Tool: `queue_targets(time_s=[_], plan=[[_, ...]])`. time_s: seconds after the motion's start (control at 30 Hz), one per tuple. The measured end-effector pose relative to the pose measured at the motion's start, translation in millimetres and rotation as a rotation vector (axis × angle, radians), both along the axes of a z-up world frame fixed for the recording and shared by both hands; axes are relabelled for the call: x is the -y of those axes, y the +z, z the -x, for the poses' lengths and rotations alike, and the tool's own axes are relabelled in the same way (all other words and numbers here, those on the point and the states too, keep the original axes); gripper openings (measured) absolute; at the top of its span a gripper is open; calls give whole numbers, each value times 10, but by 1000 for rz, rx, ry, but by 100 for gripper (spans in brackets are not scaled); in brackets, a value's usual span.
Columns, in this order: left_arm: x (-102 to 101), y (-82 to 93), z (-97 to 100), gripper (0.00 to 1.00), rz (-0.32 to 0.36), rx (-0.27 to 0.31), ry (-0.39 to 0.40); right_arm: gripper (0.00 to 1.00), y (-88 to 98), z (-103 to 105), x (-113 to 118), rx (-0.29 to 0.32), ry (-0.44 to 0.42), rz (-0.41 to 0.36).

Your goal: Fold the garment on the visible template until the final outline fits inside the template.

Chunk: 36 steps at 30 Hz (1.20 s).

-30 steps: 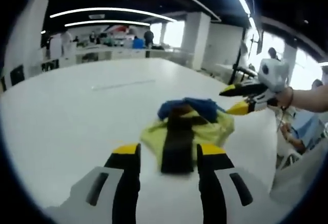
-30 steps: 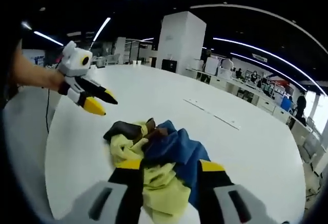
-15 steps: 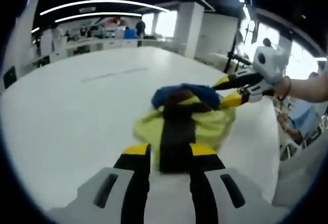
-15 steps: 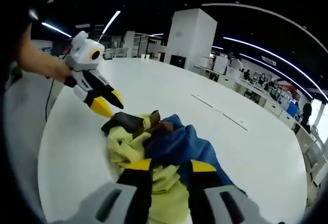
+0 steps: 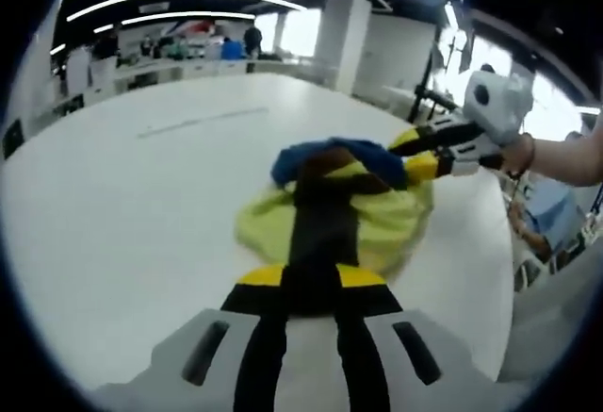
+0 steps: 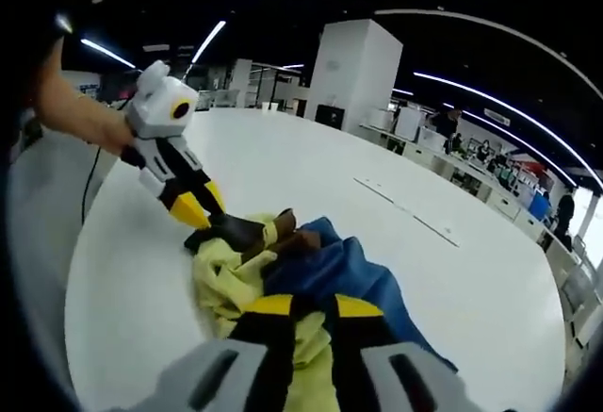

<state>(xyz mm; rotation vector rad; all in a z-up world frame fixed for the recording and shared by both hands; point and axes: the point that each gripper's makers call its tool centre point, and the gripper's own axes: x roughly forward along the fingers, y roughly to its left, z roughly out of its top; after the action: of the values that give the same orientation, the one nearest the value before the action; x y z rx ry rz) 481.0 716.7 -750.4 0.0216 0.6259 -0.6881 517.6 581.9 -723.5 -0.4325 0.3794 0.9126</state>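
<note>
A crumpled garment (image 5: 377,223) lies bunched on the white table (image 5: 122,205); it is yellow with a black band (image 5: 320,228) and a blue part (image 5: 311,157) at the far end. My left gripper (image 5: 311,276) is shut on the near end of the black band. The right gripper (image 5: 412,153) comes in from the right, its tips at the garment's far right edge. In the right gripper view, my right gripper (image 6: 314,305) is shut on the garment (image 6: 236,280) where yellow meets blue cloth (image 6: 358,275). The left gripper (image 6: 200,206) pinches the black end (image 6: 236,231).
A thin pale line mark (image 5: 198,122) runs across the table beyond the garment, also seen as a line mark (image 6: 405,212) to the right. A person's arm (image 5: 565,157) holds the right gripper. Desks, columns (image 6: 344,77) and people stand far behind. The table edge (image 5: 499,271) is near.
Both grippers have moved in onto the garment. The jaws of each have narrowed from open to shut on the cloth. The left one took the black band, the right one the yellow and blue part.
</note>
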Motion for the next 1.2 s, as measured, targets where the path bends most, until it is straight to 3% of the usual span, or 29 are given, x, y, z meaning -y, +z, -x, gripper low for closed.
queue_targets(time_s=[0.2,0.43,0.7,0.87,1.2], plan=[[17,-12,4,0,13,-34,23,0,0,-44,-3,-1,-20,-9],[-4,46,0,0,-17,-6,30,0,101,-42,25,-15,-51,-53],[-148,205,-26,0,-77,73,38,0,197,-52,48,-13,-71,-80],[-220,348,-43,0,-80,101,52,0,236,-89,85,-15,-89,-69],[-450,586,-164,0,-139,158,89,0,431,-244,232,44,-108,0]])
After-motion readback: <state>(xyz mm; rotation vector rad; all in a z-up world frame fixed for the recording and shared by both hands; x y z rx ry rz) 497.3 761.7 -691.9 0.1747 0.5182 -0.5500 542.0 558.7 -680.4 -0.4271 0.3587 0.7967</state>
